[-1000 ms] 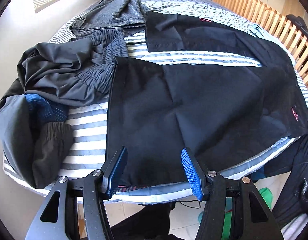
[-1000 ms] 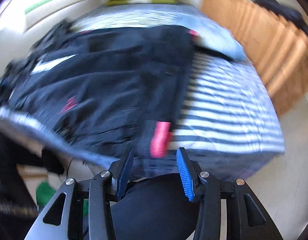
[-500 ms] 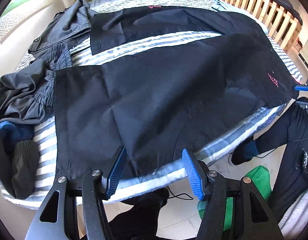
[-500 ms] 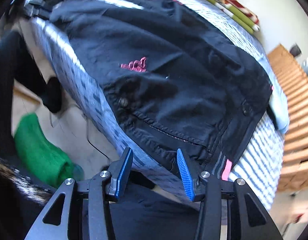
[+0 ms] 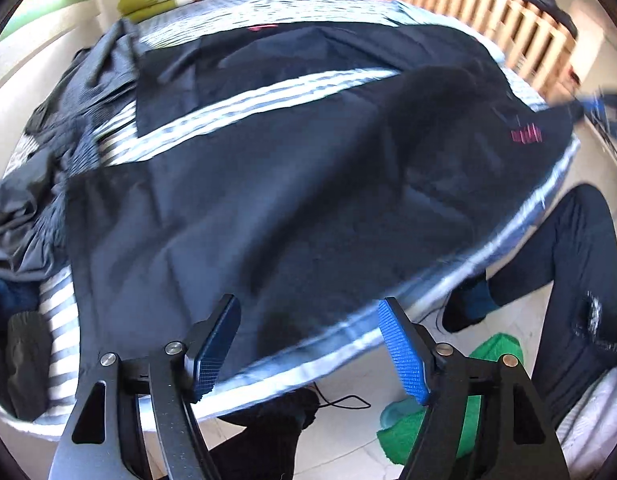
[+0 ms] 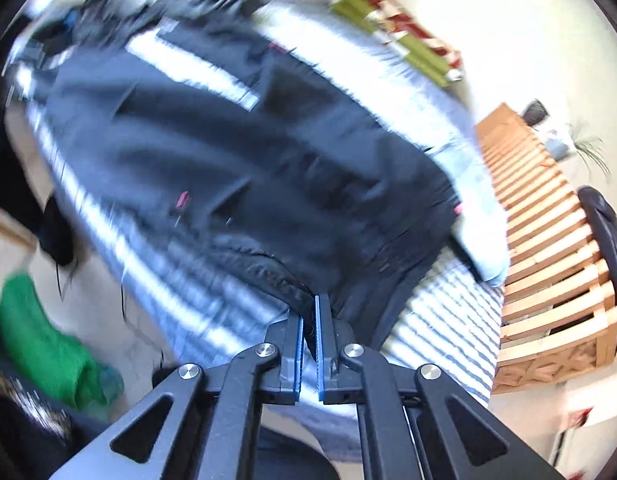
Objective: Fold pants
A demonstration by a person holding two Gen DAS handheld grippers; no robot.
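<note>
1. The dark pants (image 5: 292,200) lie spread across the striped bed (image 5: 388,344).
2. My right gripper (image 6: 309,320) pinches their waistband edge; my left gripper (image 5: 310,344) hangs spread, empty.
3. Soft, light, floppy cloth, I judge: best gripped at hems.

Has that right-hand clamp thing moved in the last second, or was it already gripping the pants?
Yes. The right gripper has closed in toward the striped bed; its jaws, open and short of the bed's edge before, are now shut on the black pants waistband.
</note>
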